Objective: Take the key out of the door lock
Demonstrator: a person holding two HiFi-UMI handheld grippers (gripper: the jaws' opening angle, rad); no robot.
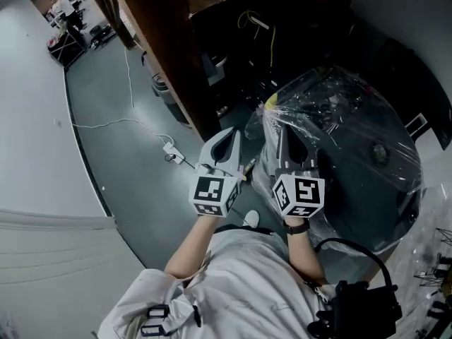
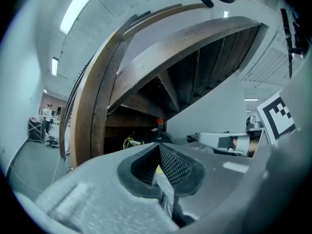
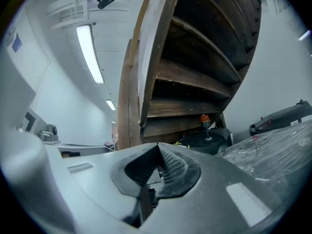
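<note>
Left tongs: white plastic left gripper [image 1: 229,141] held level at centre, near the person; in the left gripper view [image 2: 158,146] black ribbed pads [image 2: 174,165] pressed together at the tips, nothing gripped.
Right tongs: white plastic right gripper [image 1: 291,140] just right of the left one, well short of touching; in the right gripper view [image 3: 158,147] closed tight tip to tip, nothing gripped.
Marker cubes: black-and-white square-patterned cube on the left gripper [image 1: 215,195], a like cube on the right [image 1: 299,195], both at the near end by the hands.
Key and door lock: place cannot be told; shown by no view.
Ahead of both tongs: dark brown curved wooden staircase [image 2: 146,67] [image 3: 195,72], seen from beneath, rising far and to the right.
Under the stairs: black rounded object with an orange-topped upright lever [image 3: 204,122] [image 2: 159,123]; a looped yellow cable [image 2: 127,141] to its left.
Right side: dark rounded machine wrapped in clear plastic film [image 1: 353,140] [image 3: 273,152], just beyond and beside the right gripper.
Left side: grey floor [image 1: 113,168] with a thin white cable [image 1: 120,123] running to a white plug block [image 1: 169,149]; white wall [image 1: 35,119] at the far left.
Near edge: light grey shirt [image 1: 240,288], bare forearms, black wristband [image 1: 296,227] on the right wrist.
Far left: people standing [image 1: 67,9], small and blurred.
</note>
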